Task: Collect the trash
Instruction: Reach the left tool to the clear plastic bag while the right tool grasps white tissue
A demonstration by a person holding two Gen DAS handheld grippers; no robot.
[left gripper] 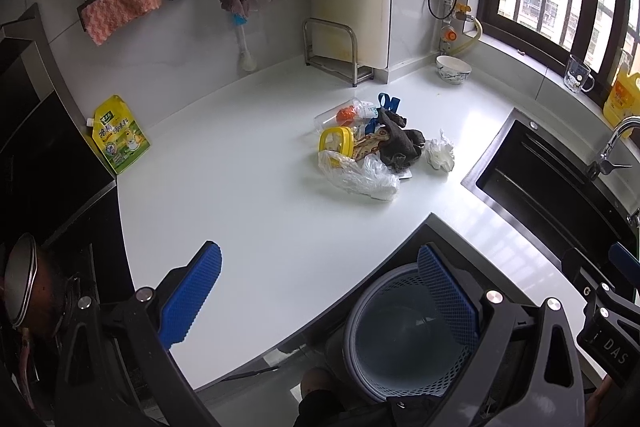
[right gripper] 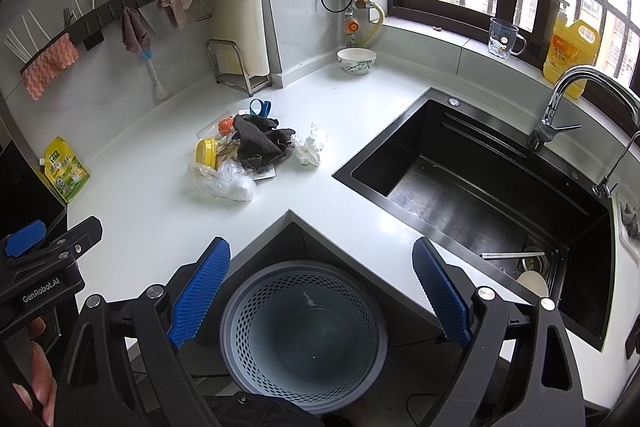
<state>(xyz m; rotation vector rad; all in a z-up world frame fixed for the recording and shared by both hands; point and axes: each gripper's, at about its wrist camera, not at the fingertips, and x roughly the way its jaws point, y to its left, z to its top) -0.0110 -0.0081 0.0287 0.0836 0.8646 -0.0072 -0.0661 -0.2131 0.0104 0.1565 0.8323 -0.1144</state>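
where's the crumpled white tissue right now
In both views the crumpled white tissue lies on the white counter, just right of the dark rag, between the trash pile and the sink.

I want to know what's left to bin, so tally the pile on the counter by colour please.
Yellow: 1, lid
Orange: 1, cap
Blue: 1, strap
Dark grey: 1, rag
White: 1, tissue wad
Clear: 2, plastic bag, cup
Total: 7
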